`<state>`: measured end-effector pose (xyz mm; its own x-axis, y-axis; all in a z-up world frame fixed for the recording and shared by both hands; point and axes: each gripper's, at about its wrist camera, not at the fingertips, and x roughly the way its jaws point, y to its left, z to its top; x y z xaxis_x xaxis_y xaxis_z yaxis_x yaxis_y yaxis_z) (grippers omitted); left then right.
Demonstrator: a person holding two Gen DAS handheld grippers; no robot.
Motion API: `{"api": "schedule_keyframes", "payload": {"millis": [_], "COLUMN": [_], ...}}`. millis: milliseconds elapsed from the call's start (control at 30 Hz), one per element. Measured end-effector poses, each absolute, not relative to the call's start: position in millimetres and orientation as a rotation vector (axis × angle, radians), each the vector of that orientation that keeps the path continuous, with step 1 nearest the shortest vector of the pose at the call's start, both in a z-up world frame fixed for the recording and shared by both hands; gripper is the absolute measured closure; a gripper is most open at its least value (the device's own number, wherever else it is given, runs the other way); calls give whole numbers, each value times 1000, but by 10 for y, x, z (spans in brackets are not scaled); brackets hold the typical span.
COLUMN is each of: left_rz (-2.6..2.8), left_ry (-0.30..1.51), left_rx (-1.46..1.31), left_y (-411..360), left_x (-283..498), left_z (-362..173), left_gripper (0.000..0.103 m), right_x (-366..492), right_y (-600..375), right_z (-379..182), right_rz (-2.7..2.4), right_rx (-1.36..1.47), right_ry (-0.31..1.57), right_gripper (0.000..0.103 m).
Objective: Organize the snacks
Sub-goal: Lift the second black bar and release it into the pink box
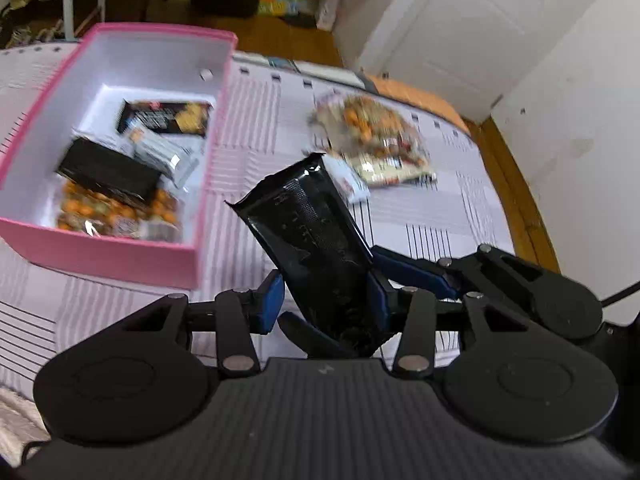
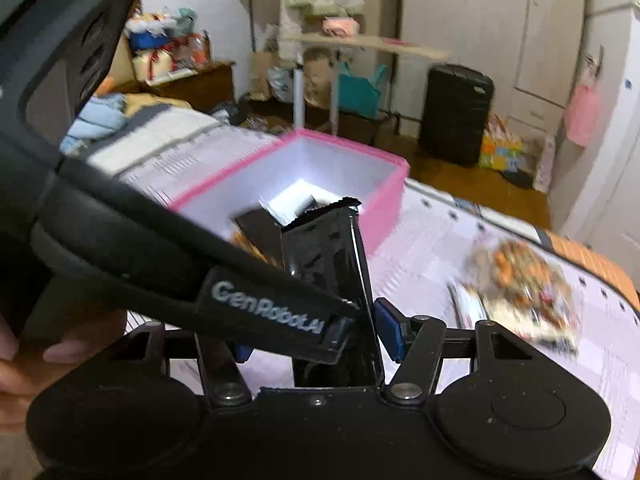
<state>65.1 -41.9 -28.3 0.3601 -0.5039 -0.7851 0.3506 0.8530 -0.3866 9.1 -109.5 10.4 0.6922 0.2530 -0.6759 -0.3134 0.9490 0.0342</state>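
A glossy black snack packet point(image 1: 316, 240) stands upright between the blue pads of my left gripper point(image 1: 325, 298), which is shut on its lower half. In the right wrist view the same packet point(image 2: 332, 272) rises between the jaws of my right gripper point(image 2: 314, 340). Those jaws stand apart around it, the left pad clear of it. A left gripper finger point(image 2: 264, 308) crosses in front. A right gripper finger point(image 1: 416, 274) shows beside the packet. The pink box point(image 1: 100, 256) point(image 2: 384, 208) lies beyond, with several packets inside.
A clear bag of orange mixed snacks point(image 1: 372, 136) point(image 2: 524, 280) and a small white packet point(image 1: 348, 180) lie on the striped bedspread point(image 1: 440, 220), right of the box. A hand point(image 2: 24, 360) shows at far left. Wooden floor, a black suitcase point(image 2: 456, 112) and white doors lie beyond.
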Motion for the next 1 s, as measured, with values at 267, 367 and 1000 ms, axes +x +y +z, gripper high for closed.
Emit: {"api": "schedule_keyframes", "payload": {"millis": [267, 367, 1000], "left_rz": [-501, -485, -370], "left_ry": [1005, 1010, 1026], "left_rx": [-272, -312, -378], "left_y": [218, 425, 601], "left_x": [1063, 1300, 1941], "left_z": [7, -28, -1012], "left_gripper": [60, 59, 55], "right_x": [692, 931, 1166], "right_y": [-823, -740, -719], "right_z": [194, 97, -562], "right_rz": [454, 479, 389], "right_rx": [-121, -108, -54], "right_ry": [680, 698, 795], "right_gripper": [48, 48, 29]}}
